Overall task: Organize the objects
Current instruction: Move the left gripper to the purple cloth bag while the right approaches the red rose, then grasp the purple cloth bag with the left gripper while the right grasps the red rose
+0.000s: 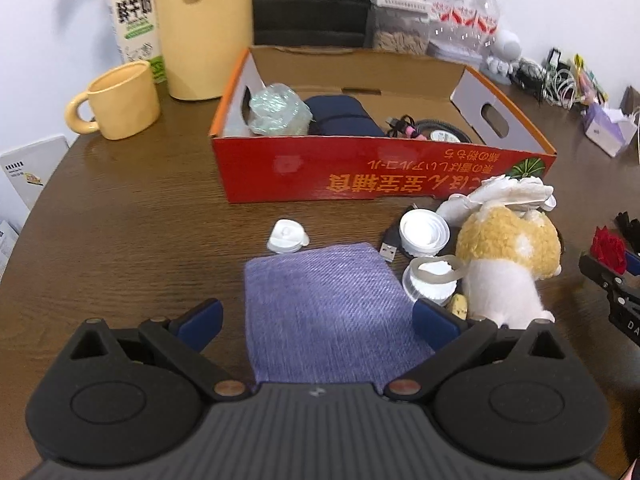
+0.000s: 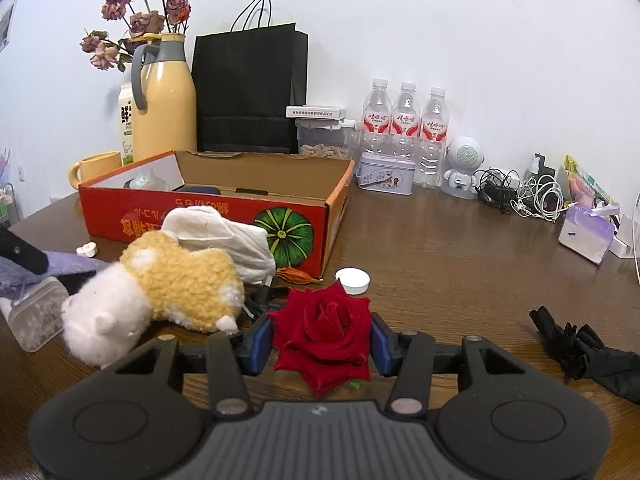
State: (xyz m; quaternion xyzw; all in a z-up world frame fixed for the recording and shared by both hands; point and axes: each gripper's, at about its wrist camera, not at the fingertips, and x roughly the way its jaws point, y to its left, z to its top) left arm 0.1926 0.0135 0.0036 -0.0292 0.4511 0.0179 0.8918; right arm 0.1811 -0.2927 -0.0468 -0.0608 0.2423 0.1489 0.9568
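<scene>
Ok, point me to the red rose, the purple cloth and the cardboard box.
red rose (image 2: 324, 330): right wrist view, centre of the bloom between the fingers.
purple cloth (image 1: 326, 308): left wrist view, middle of the fabric.
cardboard box (image 1: 360, 174): left wrist view, red front wall.

My left gripper (image 1: 318, 318): black body, blue pads. My right gripper (image 2: 322, 344): same black, blue pads. Rose (image 2: 322, 334) between right pads: deep red. Cloth (image 1: 324, 308) under left: lavender, diagonal weave. Box (image 1: 360, 174): red front, orange lettering, green striped pumpkin print, brown inside. Plush toy (image 2: 160, 292): yellow and white. Mug (image 1: 120, 100) and jug (image 1: 202, 28): pale yellow, jug handle grey. Table (image 1: 140, 208): dark brown woodgrain. Bag (image 2: 250, 92): black.
</scene>
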